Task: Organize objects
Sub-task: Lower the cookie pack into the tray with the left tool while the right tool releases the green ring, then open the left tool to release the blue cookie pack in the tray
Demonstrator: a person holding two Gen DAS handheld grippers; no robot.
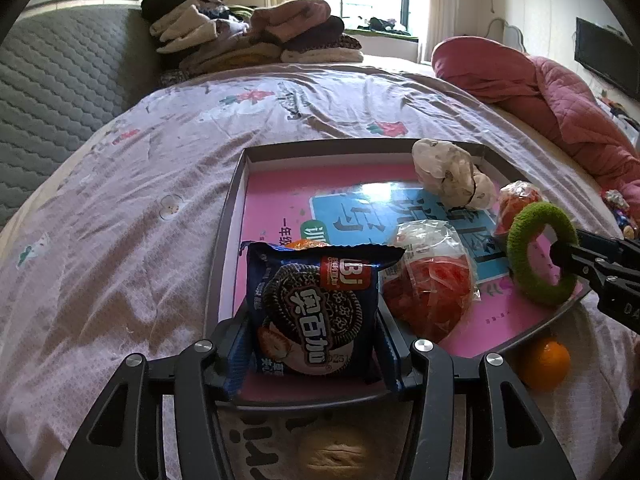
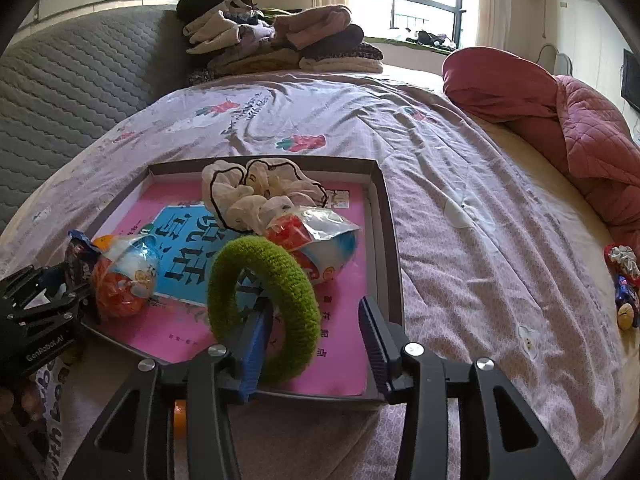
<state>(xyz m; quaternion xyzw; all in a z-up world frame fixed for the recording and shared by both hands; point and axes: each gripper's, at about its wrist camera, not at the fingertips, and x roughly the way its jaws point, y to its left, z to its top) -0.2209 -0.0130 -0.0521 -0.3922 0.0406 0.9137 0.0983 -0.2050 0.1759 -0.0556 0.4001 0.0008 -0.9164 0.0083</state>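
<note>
A shallow grey tray (image 1: 224, 240) with a pink printed sheet in it lies on the bed. My left gripper (image 1: 313, 340) is shut on a blue cookie packet (image 1: 316, 304), which stands upright at the tray's near edge. My right gripper (image 2: 314, 320) is open; a green knitted ring (image 2: 296, 280) hangs around its left finger (image 2: 256, 340) and rests on the tray, clear of the right pad. In the left wrist view the green ring (image 1: 516, 256) and right gripper (image 1: 572, 258) appear at the tray's right side. The left gripper (image 2: 68, 280) shows at the left of the right wrist view.
In the tray lie a cream scrunchie (image 1: 444, 172), a red snack bag (image 1: 432, 284) and another bag (image 2: 316, 236). An orange (image 1: 544, 364) sits just outside the tray's near right corner. Folded clothes (image 1: 248, 36) and a pink quilt (image 1: 540, 92) lie further back.
</note>
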